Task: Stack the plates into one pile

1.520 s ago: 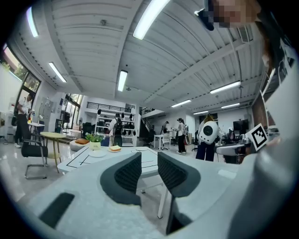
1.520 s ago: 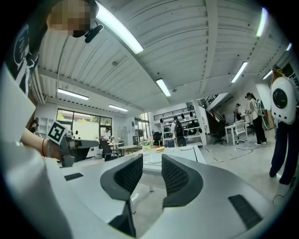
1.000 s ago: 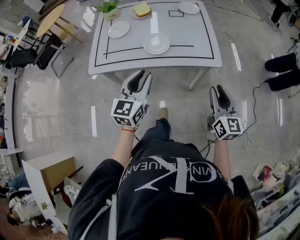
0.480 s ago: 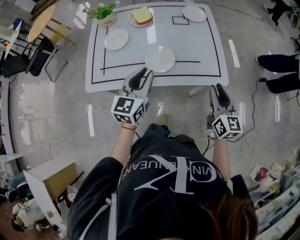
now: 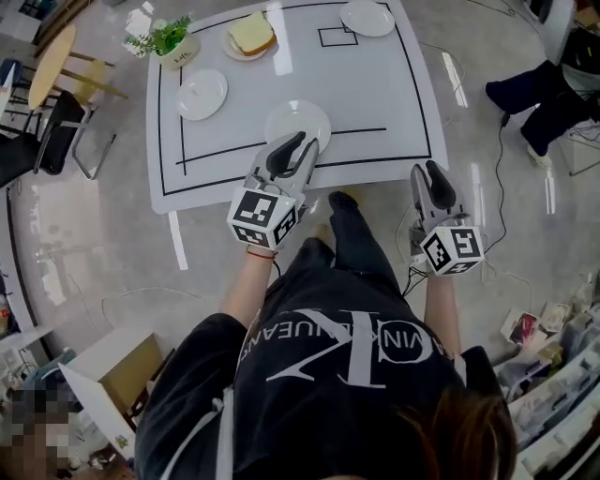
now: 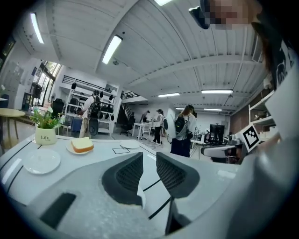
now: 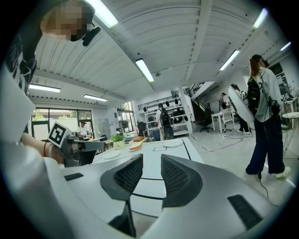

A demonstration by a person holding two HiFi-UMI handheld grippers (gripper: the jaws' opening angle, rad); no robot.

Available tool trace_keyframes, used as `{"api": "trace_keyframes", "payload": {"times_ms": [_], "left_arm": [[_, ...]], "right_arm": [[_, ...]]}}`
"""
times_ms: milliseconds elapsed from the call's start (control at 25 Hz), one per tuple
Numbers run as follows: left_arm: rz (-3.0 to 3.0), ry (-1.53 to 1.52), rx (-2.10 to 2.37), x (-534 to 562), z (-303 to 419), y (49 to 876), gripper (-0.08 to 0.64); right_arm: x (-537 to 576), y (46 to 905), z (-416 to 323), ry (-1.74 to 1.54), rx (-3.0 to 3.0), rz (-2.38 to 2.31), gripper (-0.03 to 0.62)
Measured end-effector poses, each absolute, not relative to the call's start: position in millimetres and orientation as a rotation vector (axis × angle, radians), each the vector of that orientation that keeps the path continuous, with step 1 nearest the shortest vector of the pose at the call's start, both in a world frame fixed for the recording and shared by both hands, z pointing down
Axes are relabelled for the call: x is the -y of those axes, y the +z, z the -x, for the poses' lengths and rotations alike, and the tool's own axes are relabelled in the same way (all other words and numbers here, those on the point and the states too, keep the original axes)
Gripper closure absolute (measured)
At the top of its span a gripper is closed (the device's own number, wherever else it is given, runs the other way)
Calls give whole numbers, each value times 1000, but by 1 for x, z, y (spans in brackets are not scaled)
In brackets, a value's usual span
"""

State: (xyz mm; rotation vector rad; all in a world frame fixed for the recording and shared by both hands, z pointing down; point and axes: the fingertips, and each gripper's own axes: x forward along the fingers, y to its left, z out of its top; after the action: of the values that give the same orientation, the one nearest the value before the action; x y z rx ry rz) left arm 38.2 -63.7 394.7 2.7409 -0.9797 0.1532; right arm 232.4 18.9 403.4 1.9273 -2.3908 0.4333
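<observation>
Nothing stacked yet: near plate, left plate, far plate and bread plate sit well apart on counter; left claw and right claw part-open, both empty.

I read "Life" on the white plant pot at the far left of the worktop. The person's black shirt carried a big white "K" and smaller lettering ending in "JEANS".

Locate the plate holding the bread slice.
Head view: the bread plate sits at the far edge of the table, between the potted plant on its left and the black rectangle outline on its right.
</observation>
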Motion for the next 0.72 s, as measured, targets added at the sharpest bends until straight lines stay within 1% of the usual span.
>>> {"api": "trace_keyframes", "payload": {"times_ms": [200,480,720], "left_arm": [[-2742,177,982,102,-67,395,463],[-2703,151,1016,181,-107,384,463],[-2618,218,1041,223,-129,408,463]], "right_arm": [[35,412,-253,462,2405,-1896,485],[129,400,-275,449,2462,-1760,485],[191,418,-295,528,2446,-1664,483]]}}
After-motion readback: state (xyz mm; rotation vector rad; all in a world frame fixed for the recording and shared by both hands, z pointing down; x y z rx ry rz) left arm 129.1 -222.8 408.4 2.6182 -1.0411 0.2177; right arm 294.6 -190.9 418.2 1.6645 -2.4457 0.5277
